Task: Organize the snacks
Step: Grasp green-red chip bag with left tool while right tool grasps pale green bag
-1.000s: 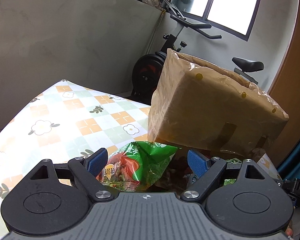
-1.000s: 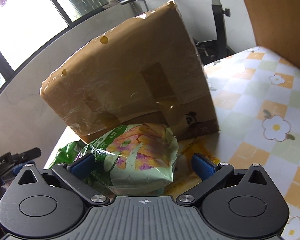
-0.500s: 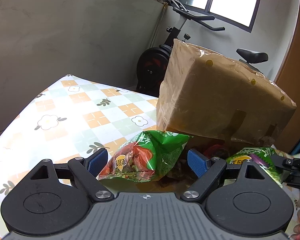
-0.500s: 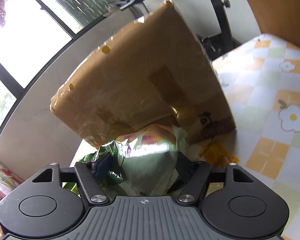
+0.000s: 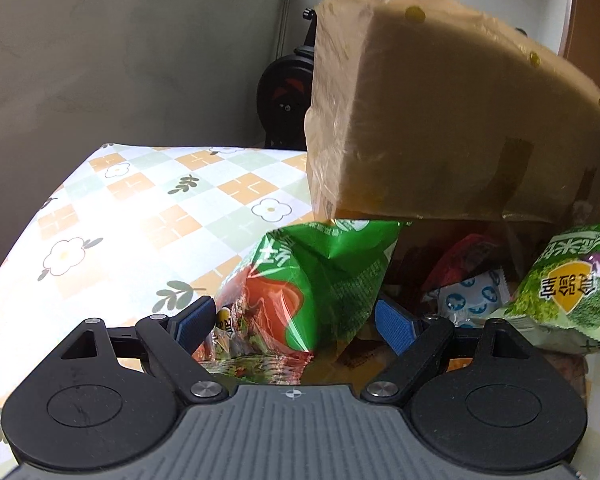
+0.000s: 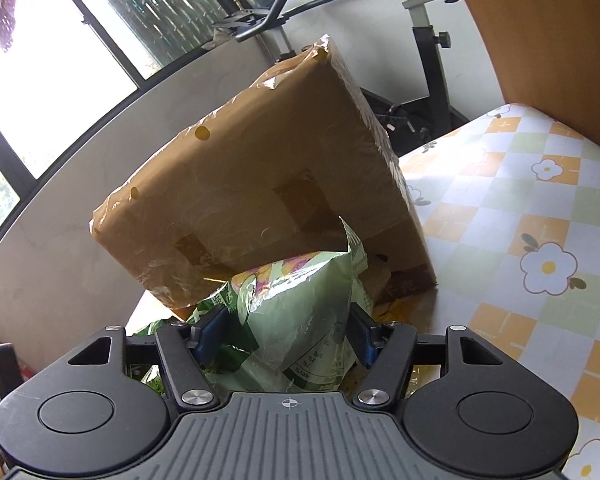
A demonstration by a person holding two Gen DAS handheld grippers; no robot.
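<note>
Ok so from my seat: the right gripper (image 6: 286, 338) has its jaws clamped on a pale green crinkly snack bag with a purple and yellow print (image 6: 300, 320). The blue pads (image 6: 214, 330) press in on both sides, and the bag is squeezed into a tent shape, its long axis running away from the camera with the crimped top corner poking up toward the box. In the left wrist view that same pale green bag (image 5: 568, 292) shows at the right edge, lifted off the worktop.

The left gripper (image 5: 296, 322) has its jaws spread wide apart around a bright green and red foil snack bag (image 5: 304, 288). That bag lies on the floral checked worktop (image 5: 140, 216) between the blue pads (image 5: 192, 324). The left pad looks like it's touching or nearly touching the bag's edge; the right pad stands clear of it. Its long axis points away from me and a bit to the right, with the folded green end tucked up against the bottom of the big brown cardboard box wrapped in clear tape (image 5: 432, 116).

The box sits tilted, with more snacks under its overhang: a small white and blue packet (image 5: 472, 294) and a red wrapper (image 5: 464, 256). An exercise bike (image 6: 424, 80) stands behind the worktop.
</note>
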